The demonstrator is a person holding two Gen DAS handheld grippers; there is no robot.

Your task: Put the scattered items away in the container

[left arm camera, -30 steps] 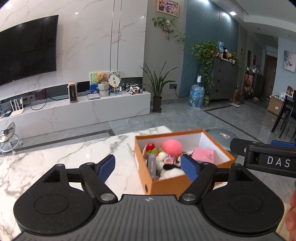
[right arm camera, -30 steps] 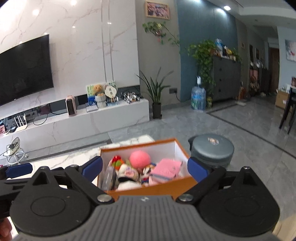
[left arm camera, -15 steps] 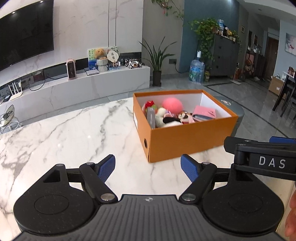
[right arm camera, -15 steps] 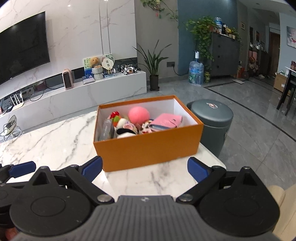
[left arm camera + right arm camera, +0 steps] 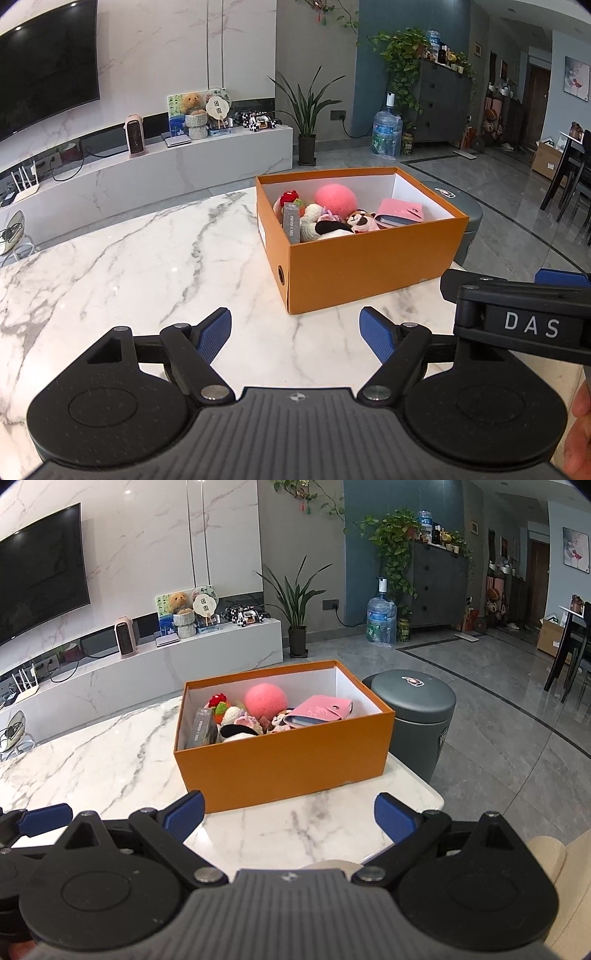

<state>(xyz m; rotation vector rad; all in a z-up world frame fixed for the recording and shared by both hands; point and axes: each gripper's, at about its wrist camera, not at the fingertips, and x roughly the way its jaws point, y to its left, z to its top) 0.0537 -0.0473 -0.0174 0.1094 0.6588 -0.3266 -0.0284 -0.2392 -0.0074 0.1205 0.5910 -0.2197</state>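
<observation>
An open orange box [image 5: 369, 266] [image 5: 288, 762] stands on the white marble table [image 5: 129, 258] [image 5: 92, 760] near its right end. Inside lie a pink ball [image 5: 335, 197] [image 5: 266, 698], a pink wallet [image 5: 400, 213] [image 5: 321, 710], small plush toys [image 5: 332, 225] [image 5: 240, 723] and a grey packet [image 5: 291, 221] [image 5: 201, 727]. My left gripper [image 5: 295, 332] is open and empty, hovering over the table in front of the box. My right gripper [image 5: 288, 814] is open and empty, also just in front of the box; part of it shows in the left wrist view [image 5: 517, 314].
A dark grey bin [image 5: 417, 716] [image 5: 465, 218] stands on the floor right of the table. The table's right corner [image 5: 432, 797] is close to the box. A TV bench [image 5: 147, 166] and plants [image 5: 306, 107] are far behind.
Both grippers have pulled back and lowered away from the box; the box now sits farther off and more table shows in front. Both stay open and empty.
</observation>
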